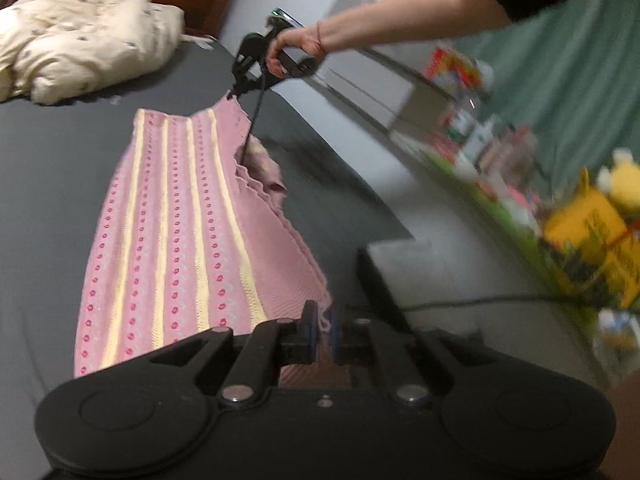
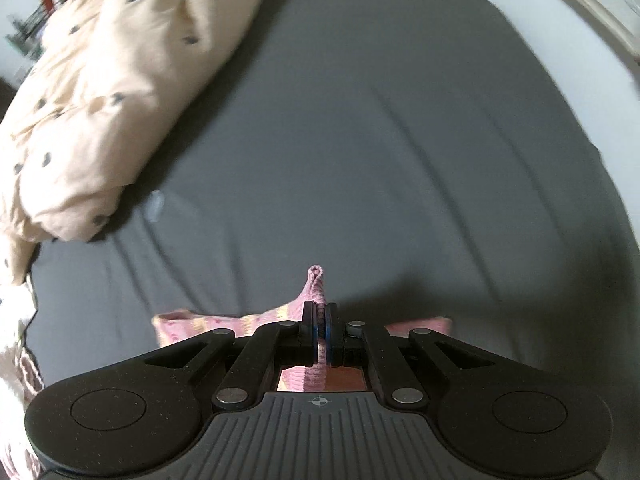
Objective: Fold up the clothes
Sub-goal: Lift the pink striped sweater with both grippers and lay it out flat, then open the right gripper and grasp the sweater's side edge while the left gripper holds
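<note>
Stretching a pink striped knit garment (image 1: 172, 232) between two grips, the person holds it taut above the dark grey bed (image 1: 52, 184), probably to square it before the first fold is laid. At the bed's far left corner a cream dotted quilt (image 1: 76, 36) lies bunched against the headboard, well apart from the garment. Next comes the garment itself, running from the near edge toward the far edge with its yellow stripes lengthwise; its left long side rests on or just above the sheet, while the right long side hangs in a loose, scalloped sag. The left gripper (image 1: 325, 330) has its fingers clamped together on the near end of the cloth, a pinch of pink knit showing between the pads. Farther right and at the far end, the right gripper (image 1: 234, 94) in the person's hand (image 1: 294, 46) bites the opposite corner; the right wrist view shows its fingers clamped on a fold of the knit (image 2: 316, 280) that pokes up past them. Holding both ends keeps the piece flat and controllable. Open sheet lies left of the garment and ahead of the right gripper, giving room to lay it down; the bed's right edge is near, with a cluttered shelf (image 1: 500, 148) beyond.
</note>
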